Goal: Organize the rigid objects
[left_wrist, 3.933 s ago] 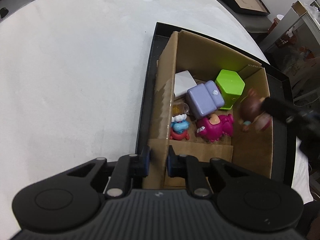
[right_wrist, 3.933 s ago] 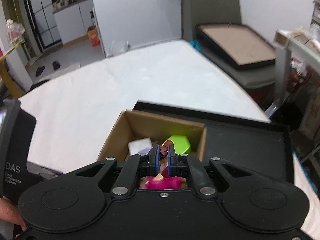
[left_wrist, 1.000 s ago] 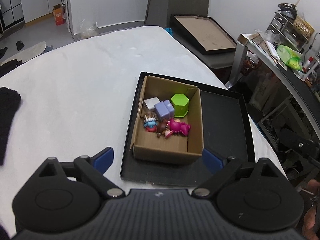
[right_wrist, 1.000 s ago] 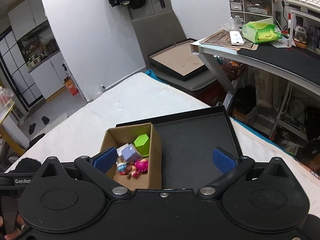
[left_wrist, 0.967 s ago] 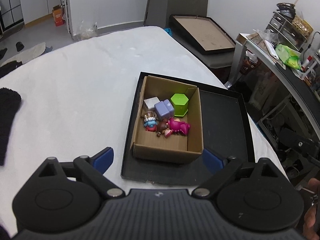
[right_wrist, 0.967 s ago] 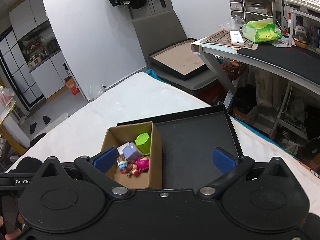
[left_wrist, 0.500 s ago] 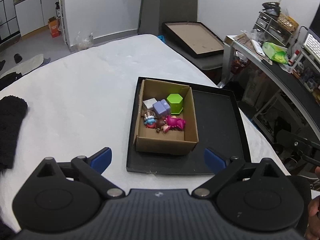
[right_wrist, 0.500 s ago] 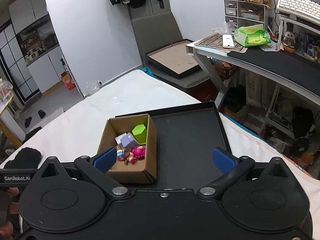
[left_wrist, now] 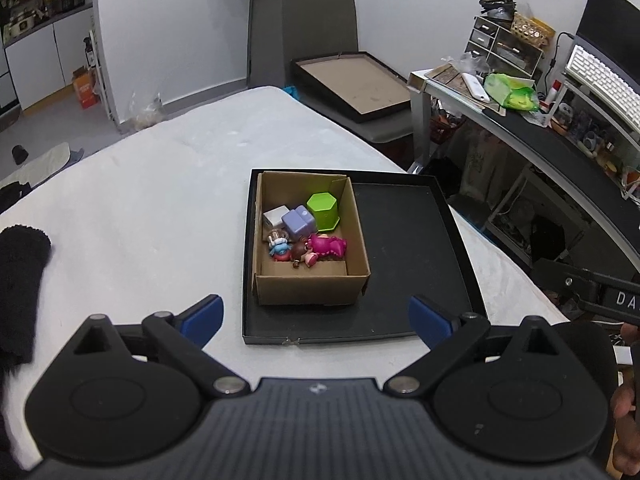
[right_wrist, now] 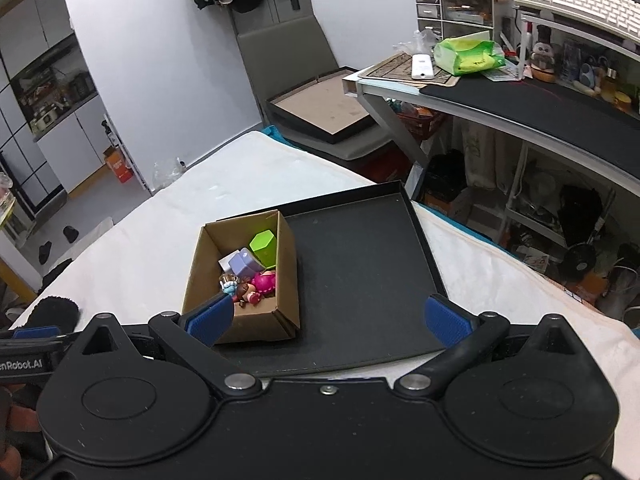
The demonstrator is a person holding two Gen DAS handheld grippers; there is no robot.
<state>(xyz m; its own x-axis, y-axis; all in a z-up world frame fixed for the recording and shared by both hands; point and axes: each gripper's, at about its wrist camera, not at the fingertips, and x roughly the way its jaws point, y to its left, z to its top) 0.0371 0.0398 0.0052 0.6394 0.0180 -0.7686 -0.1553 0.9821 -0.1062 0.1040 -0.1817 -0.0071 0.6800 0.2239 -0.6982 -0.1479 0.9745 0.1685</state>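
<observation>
A cardboard box stands in the left half of a black tray on the white table. In it lie a green hexagonal block, a lilac block, a small white box, a pink toy and small figures. The box also shows in the right wrist view, with the tray. My left gripper is open and empty, above and in front of the tray. My right gripper is open and empty, held back likewise.
A black fuzzy cloth lies at the table's left edge. A desk with a green packet, drawers and a keyboard stands to the right. A framed board rests on a chair beyond the table.
Both grippers have opened since 3.9 s ago, the left letting go of the box wall and the right of a figure. Over the last second both have drawn back and up.
</observation>
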